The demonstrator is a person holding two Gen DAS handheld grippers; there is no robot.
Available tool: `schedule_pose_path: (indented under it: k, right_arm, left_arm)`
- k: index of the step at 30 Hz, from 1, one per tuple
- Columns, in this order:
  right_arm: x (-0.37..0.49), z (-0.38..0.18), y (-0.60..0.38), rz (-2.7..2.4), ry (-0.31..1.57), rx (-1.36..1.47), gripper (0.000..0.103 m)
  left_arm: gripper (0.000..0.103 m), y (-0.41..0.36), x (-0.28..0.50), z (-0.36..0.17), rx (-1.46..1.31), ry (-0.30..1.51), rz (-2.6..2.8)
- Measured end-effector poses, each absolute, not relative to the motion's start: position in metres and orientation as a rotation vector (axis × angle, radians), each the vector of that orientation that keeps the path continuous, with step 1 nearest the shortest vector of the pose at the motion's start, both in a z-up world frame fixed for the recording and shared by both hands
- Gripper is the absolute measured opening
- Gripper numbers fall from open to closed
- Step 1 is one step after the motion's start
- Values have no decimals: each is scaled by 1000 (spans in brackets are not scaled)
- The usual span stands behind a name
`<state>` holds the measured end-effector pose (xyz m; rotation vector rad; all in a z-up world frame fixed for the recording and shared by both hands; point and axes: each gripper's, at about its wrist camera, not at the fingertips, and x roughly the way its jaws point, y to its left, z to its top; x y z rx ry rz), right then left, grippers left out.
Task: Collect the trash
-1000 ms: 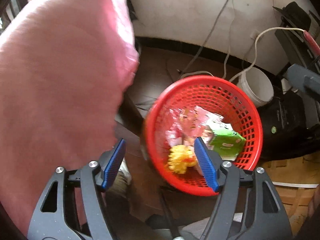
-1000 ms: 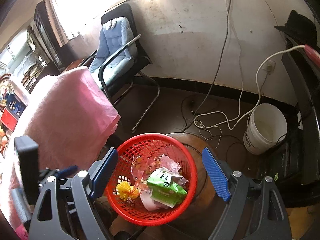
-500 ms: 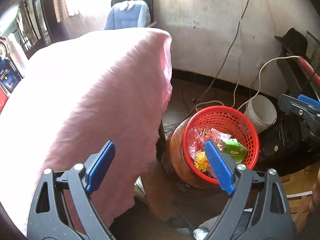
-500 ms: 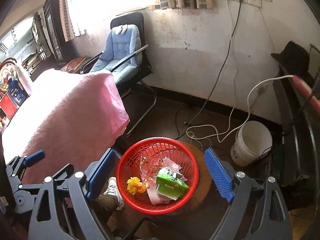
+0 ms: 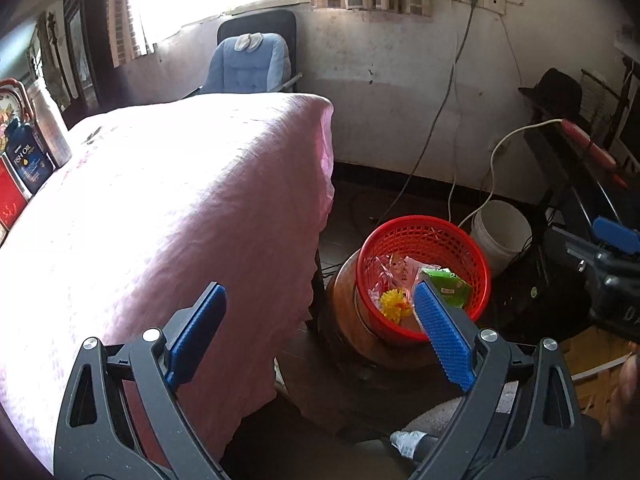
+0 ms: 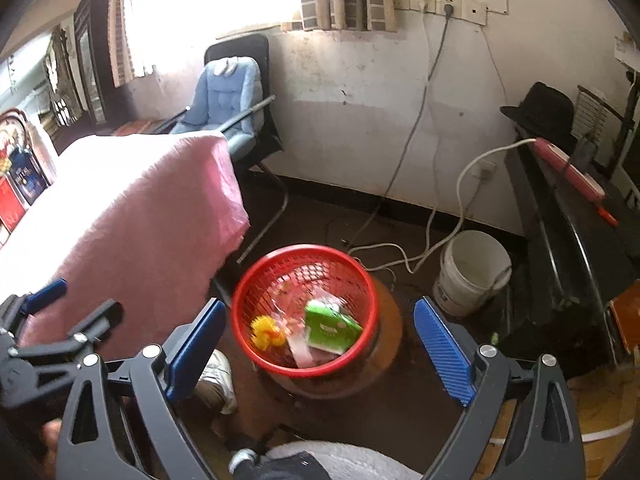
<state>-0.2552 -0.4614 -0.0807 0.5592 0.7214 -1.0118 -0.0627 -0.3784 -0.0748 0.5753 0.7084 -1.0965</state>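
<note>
A red mesh basket [image 5: 460,240] [image 6: 304,250] stands on a round brown stool [image 5: 348,320] [image 6: 388,320] beside the table. In it lie a green carton [image 5: 448,284] [image 6: 328,326], a yellow crumpled piece [image 5: 394,304] [image 6: 264,330] and pink wrappers [image 5: 396,270] [image 6: 296,344]. My left gripper [image 5: 320,292] hangs well above and to the left of the basket; its jaws are opening with nothing between them. My right gripper [image 6: 320,305] hovers high over the basket's near side, jaws also opening and empty.
A table under a pink cloth [image 5: 180,200] [image 6: 140,208] fills the left, with boxes [image 5: 24,156] at its far left edge. A white bucket [image 5: 500,228] [image 6: 472,268], floor cables [image 6: 384,248], a blue padded chair [image 6: 224,96] and a person's shoe [image 6: 216,376] surround the stool.
Both grippers have risen and drawn back from the basket, which now looks smaller and farther. Both pairs of jaws stand wider. The pink table top has come into the left wrist view.
</note>
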Motion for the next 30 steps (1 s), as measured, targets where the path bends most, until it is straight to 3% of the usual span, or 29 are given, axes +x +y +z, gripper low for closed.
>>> schedule_pose_path:
  k: [30]
  right_arm:
    - [-292, -182, -504, -916, 833, 717, 94]
  left_arm:
    - [91, -423, -110, -138, 695, 817, -990]
